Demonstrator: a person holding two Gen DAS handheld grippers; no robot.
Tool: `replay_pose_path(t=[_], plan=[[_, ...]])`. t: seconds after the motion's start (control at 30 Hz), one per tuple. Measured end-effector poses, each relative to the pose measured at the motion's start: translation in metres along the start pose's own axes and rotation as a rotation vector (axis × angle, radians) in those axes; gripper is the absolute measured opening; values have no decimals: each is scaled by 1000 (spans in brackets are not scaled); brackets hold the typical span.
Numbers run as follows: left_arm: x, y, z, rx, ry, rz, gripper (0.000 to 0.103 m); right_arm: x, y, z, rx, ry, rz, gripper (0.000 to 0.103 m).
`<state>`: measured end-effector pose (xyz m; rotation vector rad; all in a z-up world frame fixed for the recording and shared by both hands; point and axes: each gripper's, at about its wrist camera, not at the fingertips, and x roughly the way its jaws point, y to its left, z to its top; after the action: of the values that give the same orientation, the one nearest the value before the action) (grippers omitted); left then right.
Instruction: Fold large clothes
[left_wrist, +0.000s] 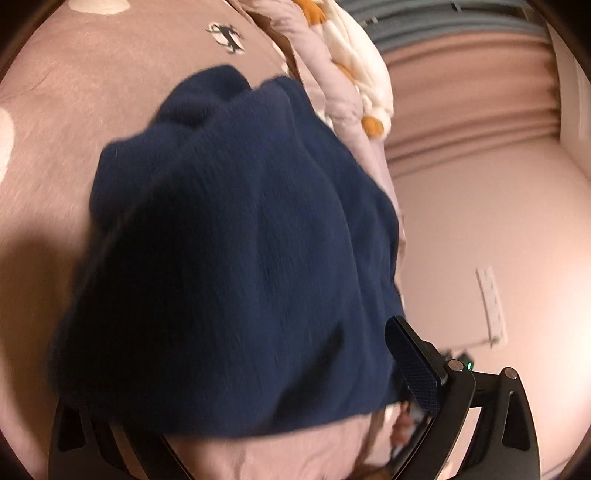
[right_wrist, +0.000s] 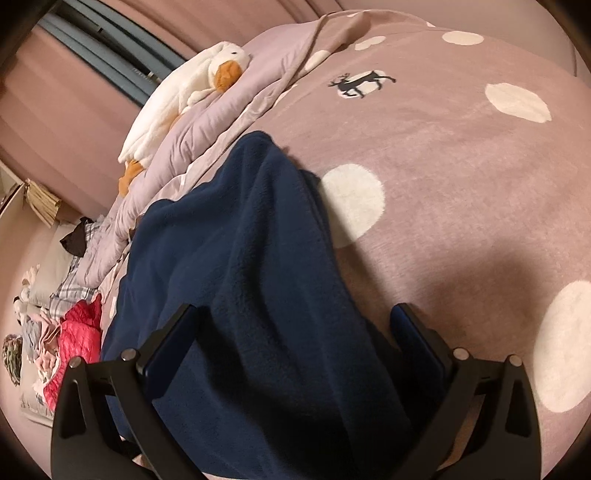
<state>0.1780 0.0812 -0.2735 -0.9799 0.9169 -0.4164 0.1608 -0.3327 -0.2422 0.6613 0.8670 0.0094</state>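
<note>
Dark navy fleece garment (right_wrist: 236, 266) lies bunched in thick folds on the dusty-pink bedspread with white dots (right_wrist: 461, 177), which covers a bed. Landmark: the small dark deer print (right_wrist: 360, 83) on that bedspread. The garment's far end sits below and to the left of the deer, well apart from it.

Right gripper (right_wrist: 295, 354): its black fingers (right_wrist: 170, 343) stand wide, one at each side of the near folds of the fleece. Cloth runs between them; no pinch visible (the fabric passes over the gap loosely).

Left gripper (left_wrist: 236, 350): the view is blurred. The navy fleece (left_wrist: 240, 258) fills most of the frame and drapes over the left-hand finger, hiding it; only the right-hand finger (left_wrist: 413, 365) shows clear, its pad just beside the cloth edge. Cannot tell whether these fingers are spread or clamped.

Left of the deer in the right wrist view: a rumpled lilac quilt (right_wrist: 207, 122), with a white plush duck with orange bill (right_wrist: 192, 85) lying on it. Far below-left of the deer, a heap of mixed clothes, a bright pink piece (right_wrist: 79, 332) among them.
</note>
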Motion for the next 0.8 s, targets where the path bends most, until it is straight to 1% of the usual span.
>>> replay_pose_path(t=[0.1,0.17,0.2,0.3,0.43,0.5,0.57,0.67,0.73,0.8], plan=[[10,-5,10,-5,-39,22,99,2,-3,2,11,10,15,103],[18,-10,14,2,-78,62,99,3,-6,3,19,21,30,103],[22,-13,13,11,-97,80,101,3,-7,2,18,26,33,103],[33,-25,12,57,-163,151,101,3,-9,1,21,35,36,103],[38,-28,8,52,-266,207,101,0,-11,0,46,30,55,103],[41,-32,8,72,-301,257,101,-2,-14,-1,63,27,72,103],[40,-32,7,85,-310,290,101,-6,-18,-4,96,17,90,103],[39,-30,10,50,-323,292,100,-17,-30,-11,164,-15,132,103],[37,-29,14,14,-316,307,96,-27,-39,-20,230,-53,176,103],[37,-30,15,14,-307,330,96,-35,-44,-28,268,-92,209,103]])
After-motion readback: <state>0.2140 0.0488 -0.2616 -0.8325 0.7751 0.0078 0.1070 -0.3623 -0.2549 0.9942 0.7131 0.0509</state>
